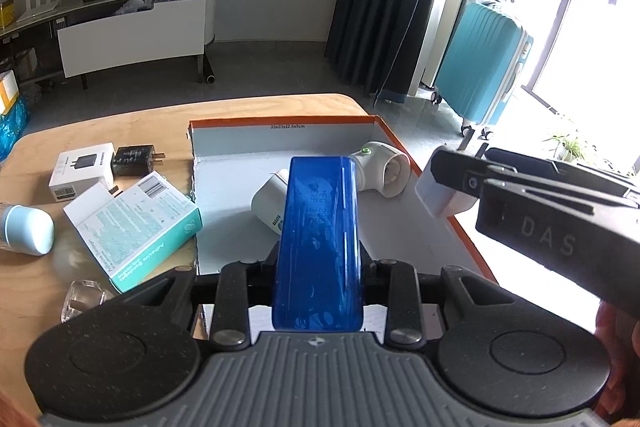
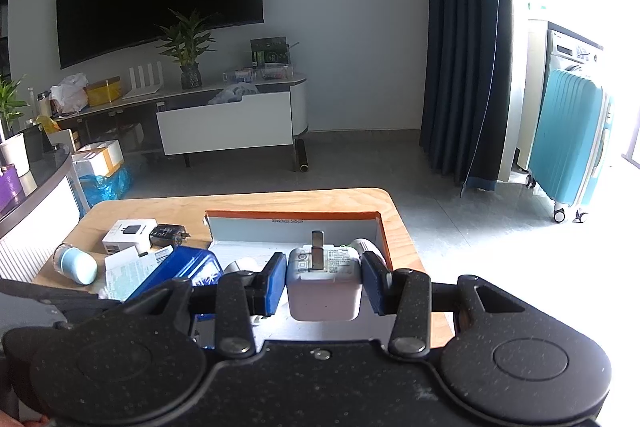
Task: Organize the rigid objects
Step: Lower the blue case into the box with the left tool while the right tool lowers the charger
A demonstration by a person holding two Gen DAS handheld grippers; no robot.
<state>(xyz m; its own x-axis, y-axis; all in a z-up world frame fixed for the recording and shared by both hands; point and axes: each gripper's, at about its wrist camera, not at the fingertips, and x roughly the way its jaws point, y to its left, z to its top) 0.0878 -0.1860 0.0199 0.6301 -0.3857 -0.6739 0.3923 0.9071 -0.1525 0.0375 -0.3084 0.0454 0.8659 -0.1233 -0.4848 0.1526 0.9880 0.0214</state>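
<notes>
My right claw pinches the white charger by its flat sides, over the orange-edged box. It seems light, hard and slick, so I grip mid-body. My left claw is pressed together, empty.

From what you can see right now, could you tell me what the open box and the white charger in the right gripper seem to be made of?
Open box: probably cardboard, matte white inside with an orange outside; its thin flat walls suggest it. White charger: likely smooth hard plastic with a slight sheen, rounded corners, and metal-looking prongs on top.
</notes>
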